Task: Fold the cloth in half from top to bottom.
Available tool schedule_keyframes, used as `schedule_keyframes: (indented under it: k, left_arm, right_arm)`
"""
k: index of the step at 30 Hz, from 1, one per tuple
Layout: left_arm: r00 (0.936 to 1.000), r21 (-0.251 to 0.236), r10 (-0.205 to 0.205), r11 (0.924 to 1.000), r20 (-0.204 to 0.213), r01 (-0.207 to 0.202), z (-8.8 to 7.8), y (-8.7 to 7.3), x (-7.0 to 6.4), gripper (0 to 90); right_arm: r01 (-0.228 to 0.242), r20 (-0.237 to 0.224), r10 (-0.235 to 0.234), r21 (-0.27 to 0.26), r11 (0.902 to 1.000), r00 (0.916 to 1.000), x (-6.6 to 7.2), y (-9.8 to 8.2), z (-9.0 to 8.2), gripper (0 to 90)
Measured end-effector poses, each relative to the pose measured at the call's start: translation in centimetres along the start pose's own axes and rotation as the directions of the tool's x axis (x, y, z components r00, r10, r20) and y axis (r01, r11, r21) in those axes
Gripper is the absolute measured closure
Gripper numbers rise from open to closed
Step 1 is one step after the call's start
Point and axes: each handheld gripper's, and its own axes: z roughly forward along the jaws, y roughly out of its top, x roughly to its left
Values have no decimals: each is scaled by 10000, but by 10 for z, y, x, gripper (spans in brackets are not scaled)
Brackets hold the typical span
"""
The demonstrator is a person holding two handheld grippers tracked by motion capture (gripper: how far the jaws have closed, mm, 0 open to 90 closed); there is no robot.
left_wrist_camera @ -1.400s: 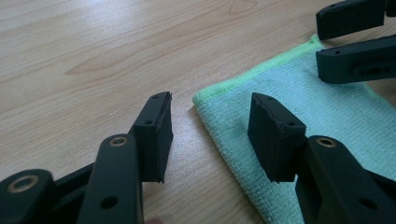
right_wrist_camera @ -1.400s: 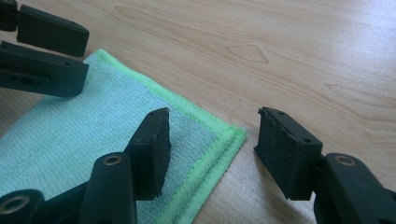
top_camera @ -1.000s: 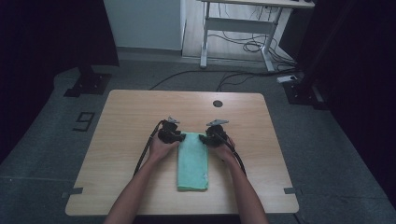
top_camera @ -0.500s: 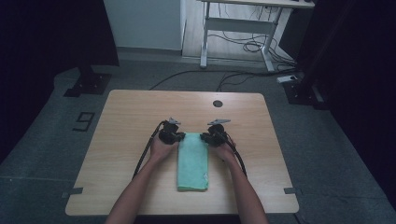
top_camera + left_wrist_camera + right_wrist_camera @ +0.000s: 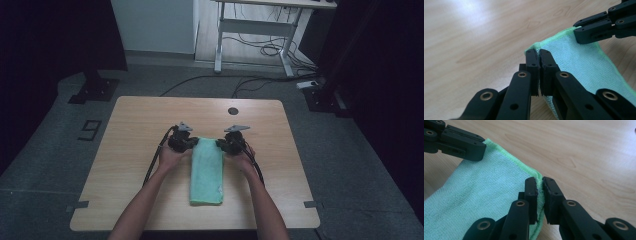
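A light green cloth [image 5: 206, 170], folded into a long strip, lies on the wooden table [image 5: 140, 125], running from the middle toward the near edge. My left gripper [image 5: 192, 142] is shut on its far left corner; in the left gripper view the jaws [image 5: 538, 51] pinch the green hem [image 5: 584, 60]. My right gripper [image 5: 220, 143] holds the far right corner; its jaws have just been closing, and the cloth's edge [image 5: 481, 192] sits pinched between them [image 5: 539, 180]. Each gripper view also shows the other gripper on the opposite corner.
A small dark round hole [image 5: 233, 111] marks the table's far side. Bare wood lies on both sides of the cloth. On the floor behind are a white desk frame [image 5: 255, 30], loose cables and two black stand bases [image 5: 95, 90].
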Motion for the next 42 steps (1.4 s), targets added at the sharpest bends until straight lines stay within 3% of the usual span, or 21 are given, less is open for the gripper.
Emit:
schedule_keyframes:
  k: [5,15,21,28,30,37,42]
  left_arm:
    - [9998,-212,163,9996,-88,-164,-6,4,-1,869]
    - [9997,-277,219,9994,-75,-221,-12,10,-1,869]
    - [9990,-453,416,9981,-152,-423,-16,22,0,869]
    - [9982,-904,555,9943,-208,-572,-20,44,4,866]
    - [9979,-863,611,9943,-200,-626,-17,42,3,865]
    - [9976,-717,692,9950,-98,-698,-6,28,-1,862]
    - [9963,-876,812,9927,-269,-833,-13,39,3,867]
  right_arm:
    - [139,41,-137,-377,9992,9999,3,6,-9,819]
    - [258,18,-258,-447,9987,9997,4,16,-18,820]
    - [256,91,-250,-724,9970,9996,2,21,-20,823]
    - [310,220,-285,-1238,9918,9994,-5,46,-37,822]
    - [281,221,-253,-1379,9900,9994,-6,46,-39,823]
    - [235,237,-211,-1073,9939,9995,-9,34,-34,823]
    - [332,253,-305,-1168,9926,9992,-8,40,-36,824]
